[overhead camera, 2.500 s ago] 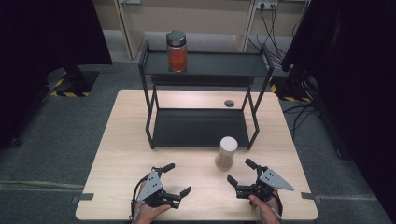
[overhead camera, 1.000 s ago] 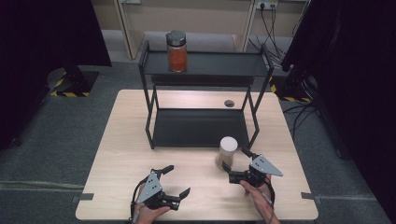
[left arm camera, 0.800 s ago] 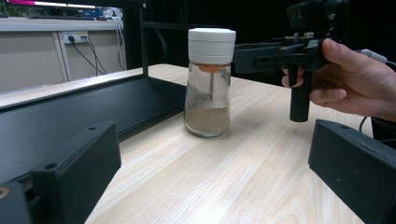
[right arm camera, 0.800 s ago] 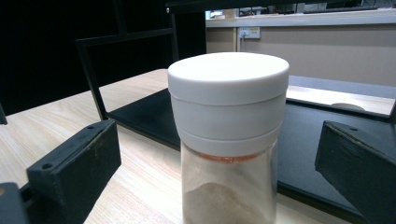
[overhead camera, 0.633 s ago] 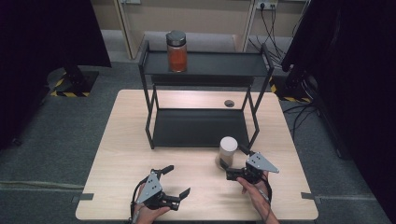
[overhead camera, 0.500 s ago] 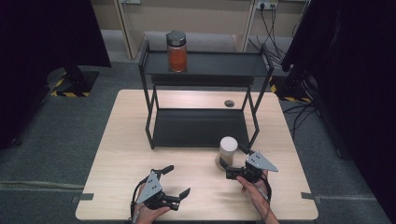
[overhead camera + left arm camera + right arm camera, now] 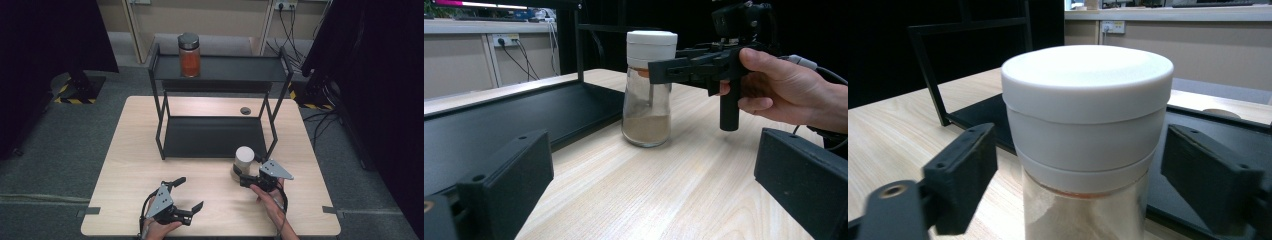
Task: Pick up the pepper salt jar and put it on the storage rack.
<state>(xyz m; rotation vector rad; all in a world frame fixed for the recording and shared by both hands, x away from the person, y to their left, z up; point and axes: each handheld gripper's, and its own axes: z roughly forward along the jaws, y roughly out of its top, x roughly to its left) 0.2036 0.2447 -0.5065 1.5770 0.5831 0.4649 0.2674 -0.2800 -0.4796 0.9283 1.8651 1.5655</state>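
High view puts my right gripper [image 7: 243, 176] at the near right of the wooden table [image 7: 130, 165], its jaws reaching around a glass shaker jar [image 7: 243, 163] with a white cap that stands upright on the tabletop just in front of the black two-tier rack [image 7: 218, 75]. From the right gripper view I see the jar [image 7: 1087, 150] dead centre between the two black jaws, at the level of the cap's lower edge and the glass neck; the jaws have just been closing with the jar between them, yet a sliver of gap shows on either side, so I read them as partly open and not yet pressing on it. The left gripper view looks across the table at the same jar [image 7: 647, 90], pale powder filling its lower part, with the right gripper [image 7: 655, 70] level at the neck just under the cap and the person's hand [image 7: 789, 92] wrapped around its grip. My left gripper [image 7: 187, 195] rests at the near left of the table, well apart from the jar, jaws spread wide and holding nothing. On the rack's top shelf stands a second jar with orange contents [image 7: 189, 55] and a dark lid.
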